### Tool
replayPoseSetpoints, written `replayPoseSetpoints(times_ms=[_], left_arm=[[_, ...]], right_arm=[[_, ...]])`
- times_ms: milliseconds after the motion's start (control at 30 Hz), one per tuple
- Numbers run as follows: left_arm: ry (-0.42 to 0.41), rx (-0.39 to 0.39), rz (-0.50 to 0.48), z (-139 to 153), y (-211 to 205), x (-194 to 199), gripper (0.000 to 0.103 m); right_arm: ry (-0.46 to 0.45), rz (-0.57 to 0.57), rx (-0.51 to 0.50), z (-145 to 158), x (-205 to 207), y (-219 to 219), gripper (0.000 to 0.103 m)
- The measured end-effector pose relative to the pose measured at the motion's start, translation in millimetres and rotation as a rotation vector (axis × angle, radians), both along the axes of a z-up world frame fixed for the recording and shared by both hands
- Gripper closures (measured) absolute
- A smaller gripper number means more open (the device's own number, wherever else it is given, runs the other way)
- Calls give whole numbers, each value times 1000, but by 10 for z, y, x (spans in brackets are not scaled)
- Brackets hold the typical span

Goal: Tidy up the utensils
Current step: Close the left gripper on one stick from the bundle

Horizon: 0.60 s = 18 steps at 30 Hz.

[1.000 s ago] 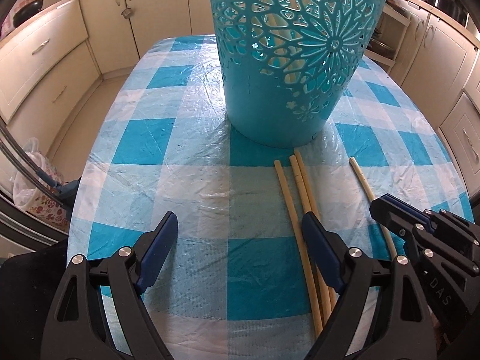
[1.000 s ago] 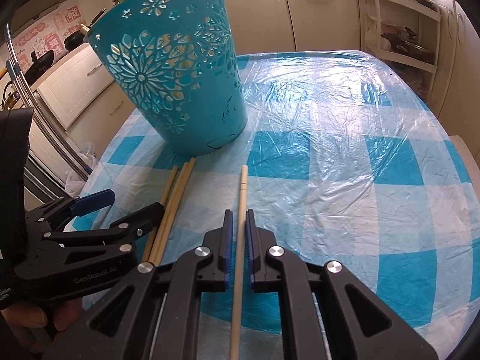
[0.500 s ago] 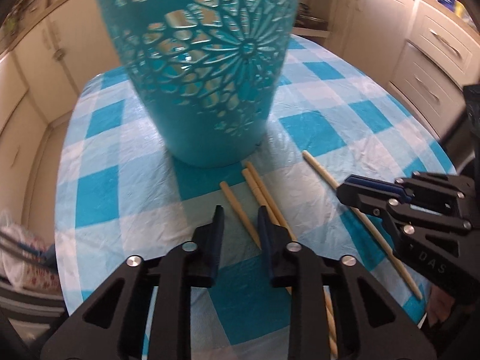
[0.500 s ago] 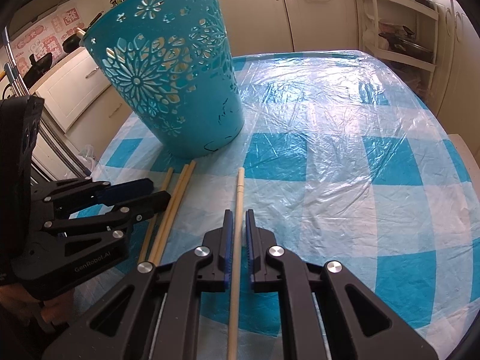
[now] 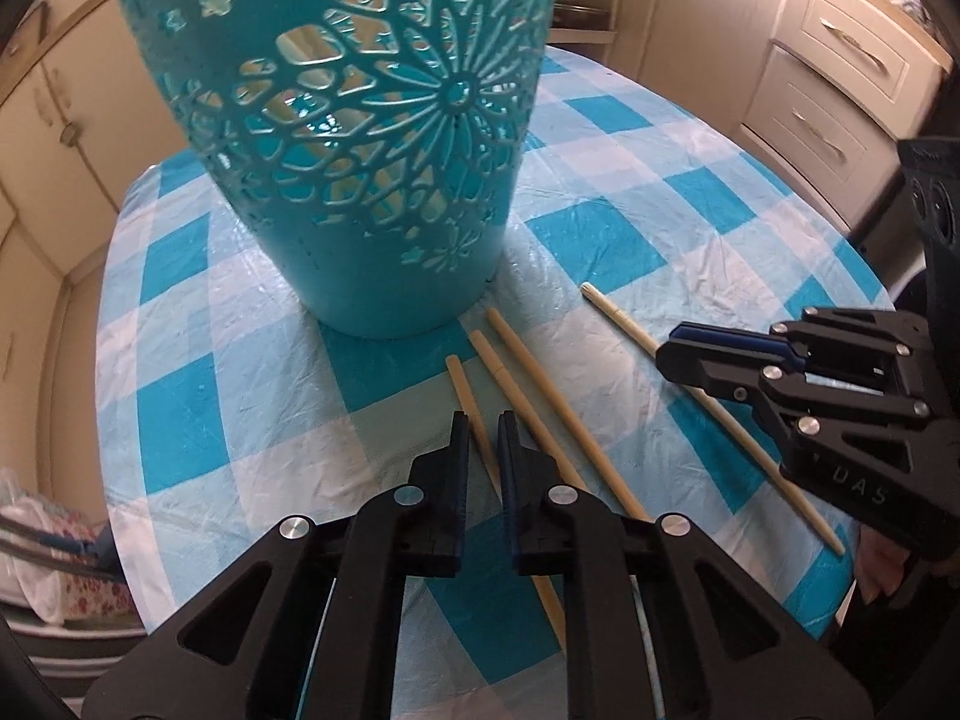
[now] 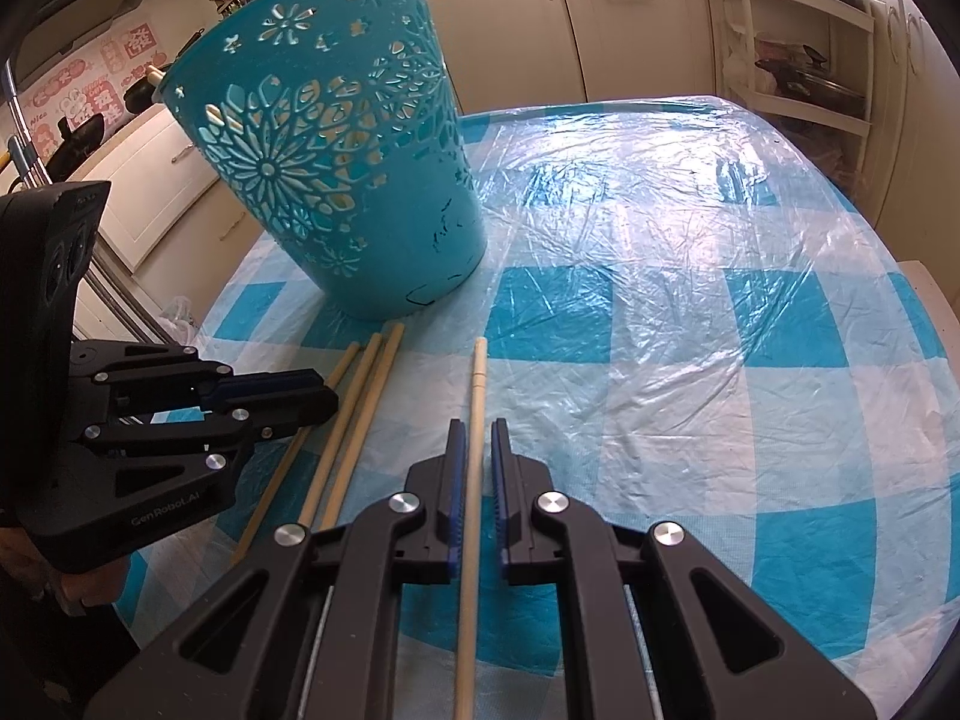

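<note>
Two grippers, four chopsticks on a checked table

The right gripper (image 6: pixel 474 462) straddles a lone chopstick (image 6: pixel 477 384), jaws narrowed but not pinching; the left gripper (image 5: pixel 483 450) likewise brackets the leftmost chopstick (image 5: pixel 465 396) of three, before a teal basket (image 5: pixel 360 150) on the tablecloth (image 6: pixel 690 360).

The basket (image 6: pixel 336 180) is glossy teal plastic with pierced flower patterns. The four sticks (image 6: pixel 372 396) look like pale matt wood, smooth. A crinkled, shiny clear plastic sheet (image 6: pixel 660 252) covers the blue-and-white checked cloth on the worktop. Both grippers are matt black plastic with bright metal rivets and blue ribbed pads (image 6: pixel 457 480) lining the jaws.
</note>
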State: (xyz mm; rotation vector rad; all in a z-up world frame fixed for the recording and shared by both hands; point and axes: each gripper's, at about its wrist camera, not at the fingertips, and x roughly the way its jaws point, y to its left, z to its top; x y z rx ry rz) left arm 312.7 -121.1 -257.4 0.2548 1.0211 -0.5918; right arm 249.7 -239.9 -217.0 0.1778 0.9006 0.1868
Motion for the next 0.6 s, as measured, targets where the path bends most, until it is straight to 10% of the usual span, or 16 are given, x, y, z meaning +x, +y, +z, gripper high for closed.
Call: replayPoseSetpoints(times_ms=[600], left_arm=[[-10, 14, 181, -15, -57, -41, 97]], right_arm=[[-23, 50, -124, -4, 43, 128, 94]])
